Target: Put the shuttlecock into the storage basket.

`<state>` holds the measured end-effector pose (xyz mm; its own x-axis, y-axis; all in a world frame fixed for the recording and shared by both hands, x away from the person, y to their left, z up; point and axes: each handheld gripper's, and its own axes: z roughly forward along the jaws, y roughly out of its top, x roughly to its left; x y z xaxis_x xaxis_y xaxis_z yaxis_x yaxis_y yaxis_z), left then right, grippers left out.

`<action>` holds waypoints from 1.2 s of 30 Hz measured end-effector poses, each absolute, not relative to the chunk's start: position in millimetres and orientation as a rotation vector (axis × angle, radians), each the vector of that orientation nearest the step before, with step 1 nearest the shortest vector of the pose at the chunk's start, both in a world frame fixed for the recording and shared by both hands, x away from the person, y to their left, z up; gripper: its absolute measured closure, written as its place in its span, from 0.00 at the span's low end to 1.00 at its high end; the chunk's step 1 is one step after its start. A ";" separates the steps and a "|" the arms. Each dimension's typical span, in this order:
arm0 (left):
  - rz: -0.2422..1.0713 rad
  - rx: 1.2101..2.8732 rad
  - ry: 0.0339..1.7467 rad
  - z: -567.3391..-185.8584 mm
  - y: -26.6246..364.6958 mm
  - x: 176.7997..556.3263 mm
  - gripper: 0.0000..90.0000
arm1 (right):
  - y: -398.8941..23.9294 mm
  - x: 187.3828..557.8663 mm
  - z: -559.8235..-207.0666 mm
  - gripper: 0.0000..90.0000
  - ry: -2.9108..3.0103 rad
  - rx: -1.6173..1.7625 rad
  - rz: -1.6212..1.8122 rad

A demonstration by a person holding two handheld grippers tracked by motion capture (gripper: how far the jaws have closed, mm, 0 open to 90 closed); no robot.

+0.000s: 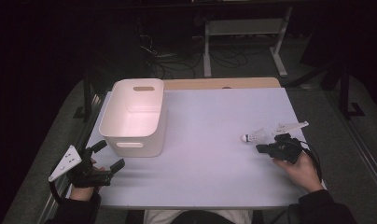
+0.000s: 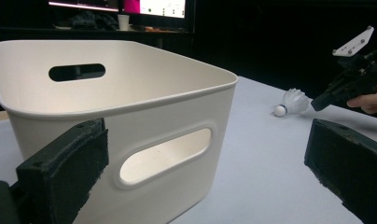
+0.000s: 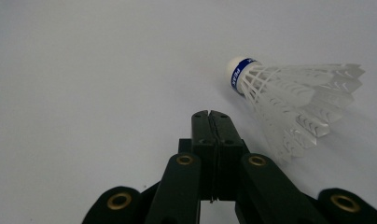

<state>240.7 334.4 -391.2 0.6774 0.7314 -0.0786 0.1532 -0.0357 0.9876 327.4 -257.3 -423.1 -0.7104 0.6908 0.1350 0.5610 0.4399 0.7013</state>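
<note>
One white bin, one shuttlecock on bench. Left gripper fingers spread apart; right gripper fingers pressed together, empty.

Black hand-held gripper (brass screws), dark sleeves.

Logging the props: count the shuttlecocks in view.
1. The shuttlecock lies on its side on the table, right of the bin, just ahead of the right gripper. The visible part of the bin's inside looks empty.
</note>
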 end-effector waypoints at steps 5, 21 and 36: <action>0.542 1.568 0.749 -391.2 334.4 240.7 0.00 | -257.8 328.5 -424.0 0.99 2.515 1.118 1.108; 0.542 1.568 0.748 -391.3 334.2 241.2 0.00 | -266.4 339.3 -429.9 0.99 2.514 1.175 1.062; 0.539 1.571 0.750 -391.3 333.9 241.5 0.00 | -271.2 346.3 -431.2 0.99 2.500 1.193 1.042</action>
<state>241.5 333.9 -391.3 0.6792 0.7295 -0.0806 0.1569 -0.0370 0.9869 346.3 -271.2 -431.2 -0.6612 0.7392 0.1281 0.6114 0.4319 0.6631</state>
